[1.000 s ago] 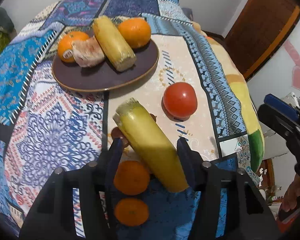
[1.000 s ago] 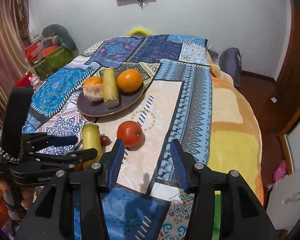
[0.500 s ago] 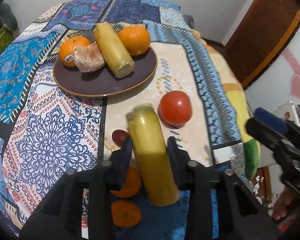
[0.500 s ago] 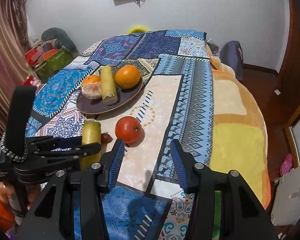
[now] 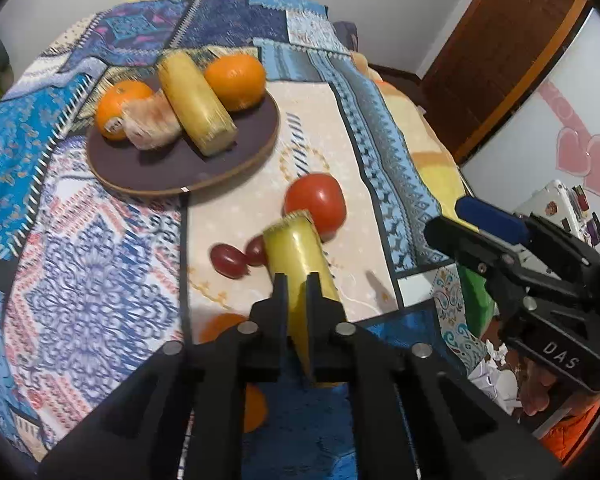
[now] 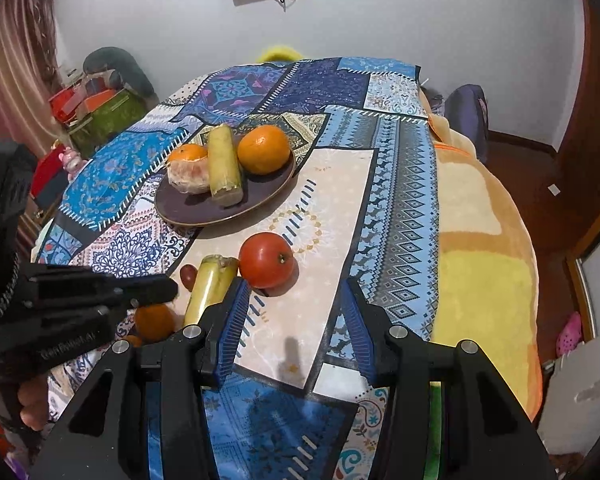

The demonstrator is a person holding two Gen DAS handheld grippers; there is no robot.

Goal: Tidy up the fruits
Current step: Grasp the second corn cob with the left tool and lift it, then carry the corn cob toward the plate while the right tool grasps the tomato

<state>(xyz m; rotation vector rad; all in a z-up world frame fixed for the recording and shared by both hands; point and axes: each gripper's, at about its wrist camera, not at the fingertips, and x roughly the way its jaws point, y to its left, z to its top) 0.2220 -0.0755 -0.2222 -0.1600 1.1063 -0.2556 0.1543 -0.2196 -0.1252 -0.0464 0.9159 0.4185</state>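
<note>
Fruits: two oranges hide half under the left tool (image 5: 296, 280), clamped on one yellow stalk (image 5: 296, 252); right tool (image 6: 296, 320) gapes empty; two grapes (image 5: 228, 258).

Left claw (image 5: 298, 292): matt black plastic w/ bare metal pins, pinched on a waxy, slightly glossy yellow-green cane piece (image 5: 300, 264) w/ a rough fibrous cut end. Just ahead of it, tomato (image 5: 315, 204) and grapes (image 5: 228, 258) look smooth and shiny; further ahead, plate (image 5: 172, 172) is matt dark brown w/ a pale rim. All lie on soft printed cloth (image 5: 80, 280); right claw (image 6: 296, 320) has ribbed blue pads.
</note>
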